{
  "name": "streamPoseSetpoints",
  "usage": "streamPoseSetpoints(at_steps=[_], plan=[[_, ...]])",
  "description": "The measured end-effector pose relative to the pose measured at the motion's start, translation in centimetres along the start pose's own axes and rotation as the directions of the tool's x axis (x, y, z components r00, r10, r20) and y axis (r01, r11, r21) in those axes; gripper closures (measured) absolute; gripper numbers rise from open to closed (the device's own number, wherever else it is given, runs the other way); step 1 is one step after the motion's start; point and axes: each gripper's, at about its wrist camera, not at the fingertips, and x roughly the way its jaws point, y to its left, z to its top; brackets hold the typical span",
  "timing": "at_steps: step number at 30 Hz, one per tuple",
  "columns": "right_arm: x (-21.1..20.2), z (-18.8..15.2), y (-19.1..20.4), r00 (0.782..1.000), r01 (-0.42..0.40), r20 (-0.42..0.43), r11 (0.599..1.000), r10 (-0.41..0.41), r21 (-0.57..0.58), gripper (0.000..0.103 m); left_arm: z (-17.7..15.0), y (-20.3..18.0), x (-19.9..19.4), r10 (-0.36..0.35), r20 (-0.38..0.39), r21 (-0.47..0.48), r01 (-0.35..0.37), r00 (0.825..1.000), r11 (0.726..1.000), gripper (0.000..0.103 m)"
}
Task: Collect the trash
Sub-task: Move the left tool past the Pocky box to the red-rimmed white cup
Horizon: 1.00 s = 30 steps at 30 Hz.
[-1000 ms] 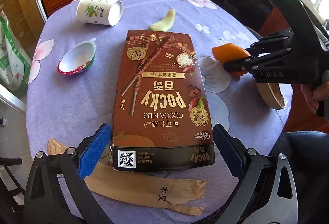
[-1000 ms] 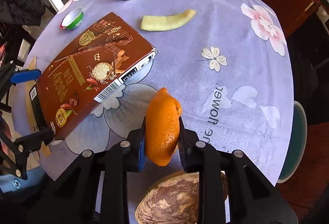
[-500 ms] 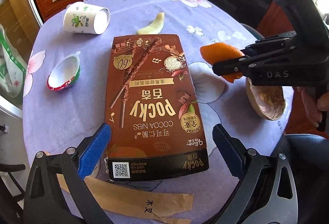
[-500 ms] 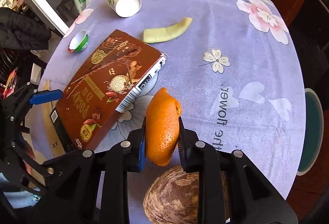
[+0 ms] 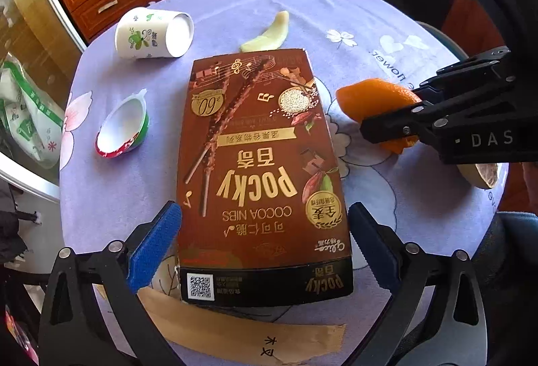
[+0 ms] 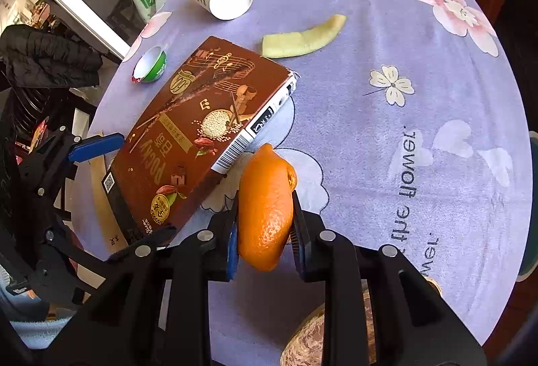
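on the worktop [image 5: 396, 36], the left hand-held gripper [image 5: 264, 243] stands wide open astride the near end of the pocky box [image 5: 259, 171], not squeezing it, while the right hand-held gripper [image 6: 265, 231] is clamped on an orange peel [image 6: 265, 208] beside the box.

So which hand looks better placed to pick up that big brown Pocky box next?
The left. Its tongs stand open astride the near end of the Pocky box, blue pads on either side. The right tongs are already full, clamped on an orange peel.
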Motion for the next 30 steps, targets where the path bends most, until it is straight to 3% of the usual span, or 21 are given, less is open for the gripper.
streamPoseSetpoints(at_steps=[5, 10, 13, 15, 16, 17, 18, 25, 29, 30], plan=[[0.1, 0.0, -0.2, 1.0, -0.002, -0.003, 1.0, 0.002, 0.008, 0.079, 0.6, -2.3, 1.1, 0.074, 0.005, 0.125, -0.074, 0.997, 0.989, 0.002], [0.1, -0.1, -0.9, 1.0, -0.004, -0.011, 1.0, 0.004, 0.025, 0.079, 0.9, -0.5, 1.3, 0.066, 0.003, 0.082, -0.066, 0.998, 0.994, 0.003], [0.1, -0.1, -1.1, 1.0, -0.005, -0.016, 0.999, 0.005, 0.034, 0.079, 1.1, -0.3, 0.8, -0.016, 0.037, 0.058, 0.014, 0.999, 0.998, 0.005], [0.0, -0.2, -1.1, 1.0, -0.006, -0.013, 0.999, 0.007, 0.041, 0.079, 1.4, 0.1, -0.2, -0.056, 0.069, 0.021, 0.055, 0.996, 0.998, 0.055], [-0.1, -0.3, -1.1, 1.0, -0.007, -0.01, 0.999, 0.007, 0.045, 0.079, 1.7, 0.7, -0.5, -0.107, 0.069, -0.01, 0.108, 0.992, 0.994, 0.064], [-0.3, -0.3, -1.1, 1.0, -0.008, -0.007, 0.999, 0.008, 0.048, 0.079, 1.9, 1.3, -0.7, -0.161, 0.068, -0.043, 0.164, 0.985, 0.986, 0.086], [-0.3, -0.2, -1.1, 1.0, -0.009, -0.005, 0.999, 0.009, 0.049, 0.079, 2.0, 1.8, -0.9, -0.162, 0.07, -0.074, 0.167, 0.984, 0.983, 0.102], [-1.2, -0.7, -0.8, 1.0, 0.002, 0.008, 0.999, -0.002, 0.036, 0.079, 0.3, 4.1, -2.4, -0.137, 0.068, -0.164, 0.147, 0.988, 0.976, 0.1], [-1.5, -0.7, 0.1, 1.0, 0.006, 0.015, 1.0, -0.006, 0.011, 0.079, -2.6, 6.2, -3.4, -0.082, 0.059, -0.177, 0.091, 0.995, 0.98, 0.061], [-1.5, -0.8, 0.3, 1.0, 0.005, 0.015, 1.0, -0.005, 0.009, 0.079, -3.4, 6.6, -3.5, -0.075, 0.051, -0.179, 0.083, 0.996, 0.98, 0.06]])
